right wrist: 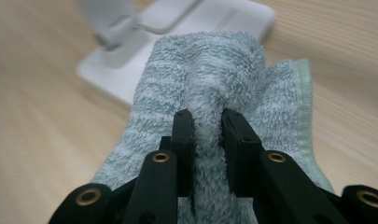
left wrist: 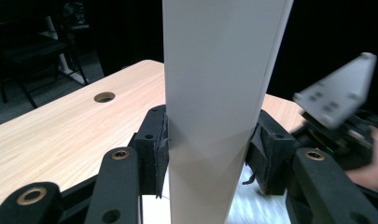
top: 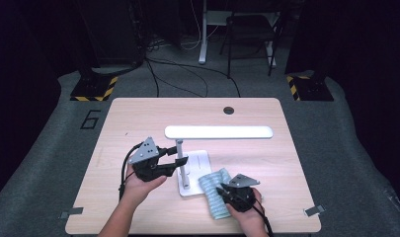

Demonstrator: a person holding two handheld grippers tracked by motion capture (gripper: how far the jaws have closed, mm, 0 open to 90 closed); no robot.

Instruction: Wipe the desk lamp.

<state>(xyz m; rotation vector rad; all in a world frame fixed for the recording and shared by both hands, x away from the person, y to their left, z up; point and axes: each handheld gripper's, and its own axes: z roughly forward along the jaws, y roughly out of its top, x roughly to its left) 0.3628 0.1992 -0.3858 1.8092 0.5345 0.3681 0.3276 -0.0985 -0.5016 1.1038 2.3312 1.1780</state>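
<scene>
A white desk lamp stands mid-table, its long light bar (top: 218,132) level above a flat base (top: 201,160). My left gripper (top: 181,159) comes in from the left and is shut on the lamp's upright post (left wrist: 219,93). Both pads (left wrist: 161,149) press the post's sides. A light blue towel (top: 212,190) lies in front of the lamp, one end resting on the base (right wrist: 177,23). My right gripper (right wrist: 207,128) is low on the towel (right wrist: 210,70), shut on a raised ridge of its pile. Across the left gripper view, the right gripper's grey plate (left wrist: 340,93) shows at the right.
A round cable hole (top: 228,110) sits near the table's far edge. Bare wood (top: 128,123) spreads left of and behind the lamp. Beyond the table are a chair (top: 252,29), floor cables and striped stand bases. Metal brackets mark the near corners (top: 313,211).
</scene>
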